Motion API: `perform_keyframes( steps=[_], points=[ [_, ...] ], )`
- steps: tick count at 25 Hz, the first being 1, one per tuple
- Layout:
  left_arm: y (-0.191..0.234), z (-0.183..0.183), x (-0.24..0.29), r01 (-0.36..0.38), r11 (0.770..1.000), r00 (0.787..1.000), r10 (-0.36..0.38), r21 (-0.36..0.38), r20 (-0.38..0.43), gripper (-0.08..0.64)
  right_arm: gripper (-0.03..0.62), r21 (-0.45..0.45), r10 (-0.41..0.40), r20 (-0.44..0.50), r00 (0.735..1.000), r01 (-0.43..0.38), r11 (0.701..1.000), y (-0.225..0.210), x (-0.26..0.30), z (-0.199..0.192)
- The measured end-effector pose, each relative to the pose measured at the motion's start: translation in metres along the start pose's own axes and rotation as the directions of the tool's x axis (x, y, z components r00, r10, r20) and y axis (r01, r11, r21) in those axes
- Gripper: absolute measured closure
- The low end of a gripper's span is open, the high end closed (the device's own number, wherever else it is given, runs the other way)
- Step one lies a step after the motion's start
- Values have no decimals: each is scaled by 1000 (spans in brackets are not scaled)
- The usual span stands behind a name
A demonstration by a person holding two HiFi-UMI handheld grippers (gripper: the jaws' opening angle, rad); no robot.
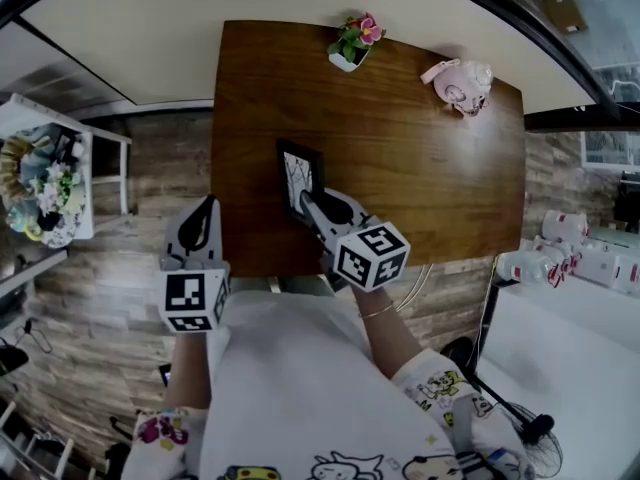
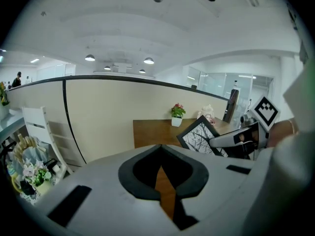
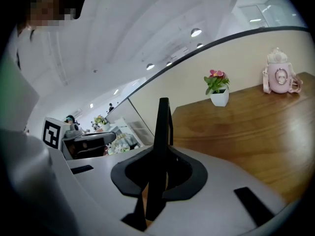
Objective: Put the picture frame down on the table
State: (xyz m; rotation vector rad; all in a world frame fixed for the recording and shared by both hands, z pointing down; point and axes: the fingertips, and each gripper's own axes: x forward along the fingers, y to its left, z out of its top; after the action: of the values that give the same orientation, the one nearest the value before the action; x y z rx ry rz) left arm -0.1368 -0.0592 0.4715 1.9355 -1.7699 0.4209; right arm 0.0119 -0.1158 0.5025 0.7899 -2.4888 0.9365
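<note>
The picture frame (image 1: 298,176), black-rimmed with a branch drawing, stands tilted over the front part of the wooden table (image 1: 430,188). My right gripper (image 1: 309,206) is shut on its near edge. In the right gripper view the frame (image 3: 162,127) shows edge-on, clamped between the jaws. The left gripper view shows the frame (image 2: 198,135) leaning, with the right gripper (image 2: 235,139) on it. I cannot tell whether its bottom touches the table. My left gripper (image 1: 204,218) hangs off the table's front left corner, shut and holding nothing.
A white pot of pink flowers (image 1: 352,44) and a pink bottle (image 1: 460,84) stand at the table's far edge. A white shelf with bouquets (image 1: 45,183) is to the left. White bottles (image 1: 560,253) lie on a surface at the right.
</note>
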Motion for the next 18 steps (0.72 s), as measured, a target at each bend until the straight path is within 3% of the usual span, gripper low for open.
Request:
perform_keyframes(
  steps=[11,18],
  points=[
    [7,-13,9,3,1000,1000,-4,-10,-25,557,552,151,85,-74,994,-73,986,5,25,-28],
    [9,-18,11,12,1000,999,-13,-16,-37,557,552,272,149,-94,984,-118,955,10,38,-40]
  ],
)
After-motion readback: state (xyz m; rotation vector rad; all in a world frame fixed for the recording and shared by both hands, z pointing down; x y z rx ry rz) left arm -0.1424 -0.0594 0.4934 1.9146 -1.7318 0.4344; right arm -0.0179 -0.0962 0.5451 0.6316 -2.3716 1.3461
